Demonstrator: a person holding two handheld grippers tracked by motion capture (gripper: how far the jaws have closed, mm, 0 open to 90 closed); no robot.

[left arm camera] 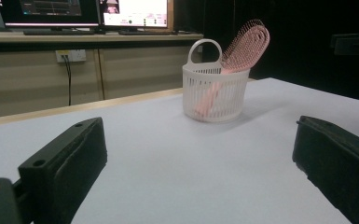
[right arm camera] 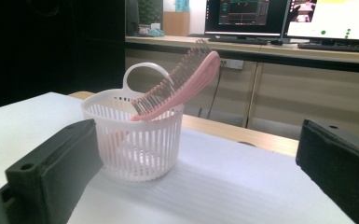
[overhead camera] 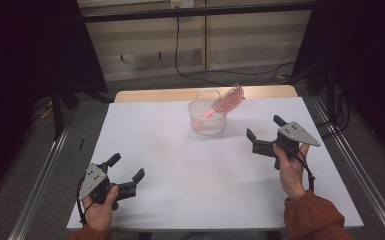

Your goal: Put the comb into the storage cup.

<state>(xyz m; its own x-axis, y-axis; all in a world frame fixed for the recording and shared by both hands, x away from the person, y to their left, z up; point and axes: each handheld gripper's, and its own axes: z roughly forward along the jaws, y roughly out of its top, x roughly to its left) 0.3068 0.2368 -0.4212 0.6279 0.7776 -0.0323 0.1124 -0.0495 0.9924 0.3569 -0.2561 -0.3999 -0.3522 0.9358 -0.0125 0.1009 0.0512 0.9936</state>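
A small white slatted basket [overhead camera: 207, 125] [left arm camera: 214, 100] [right arm camera: 140, 149] with a loop handle stands on the far middle of the white table. A pink hairbrush [overhead camera: 227, 101] [left arm camera: 247, 46] [right arm camera: 182, 84] leans in it, handle down, bristled head sticking out over the rim. My left gripper [overhead camera: 126, 173] [left arm camera: 200, 172] rests near the table's front left corner, open, nothing between its jaws. My right gripper [overhead camera: 263, 129] [right arm camera: 200, 172] is held at the right, a little right of the basket, open and empty too.
The white table top [overhead camera: 180, 165] has a wooden strip along its far edge. Metal rails run beside the table on both sides. Cables lie on the floor behind. Monitors [right arm camera: 326, 18] sit on a desk beyond.
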